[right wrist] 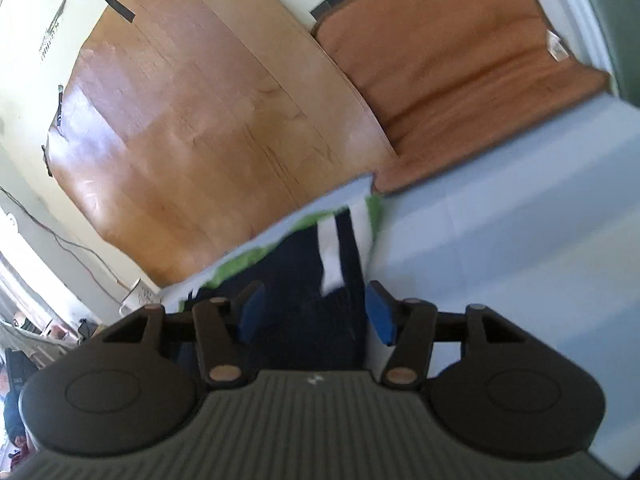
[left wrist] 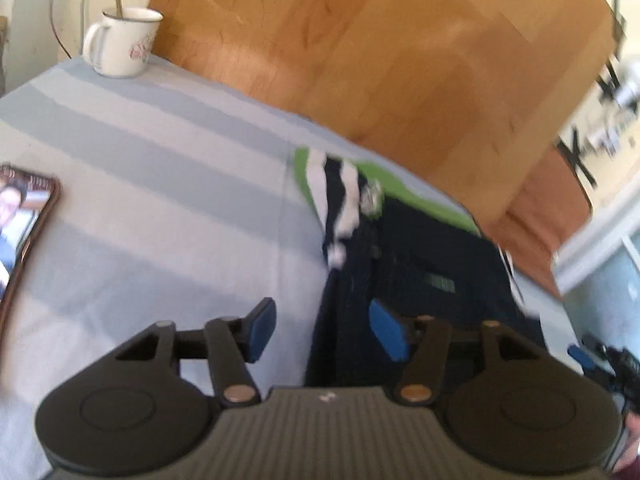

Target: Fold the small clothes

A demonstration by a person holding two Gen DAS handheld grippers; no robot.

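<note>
Lying on striped cloth (left wrist: 140, 168), dark garment (left wrist: 420, 272), seemingly folded, both grippers' fingers (left wrist: 262, 330) apart.

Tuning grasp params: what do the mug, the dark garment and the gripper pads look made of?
Mug: looks like enamelled metal, glossy white with a thin dark rim line; could be ceramic.
Dark garment: soft navy fabric, matte, with white stripes and green trim; it lies limp and creased. Weave too blurred to tell.
Pads: blue, matte, probably rubber or foam on black plastic fingers.
</note>
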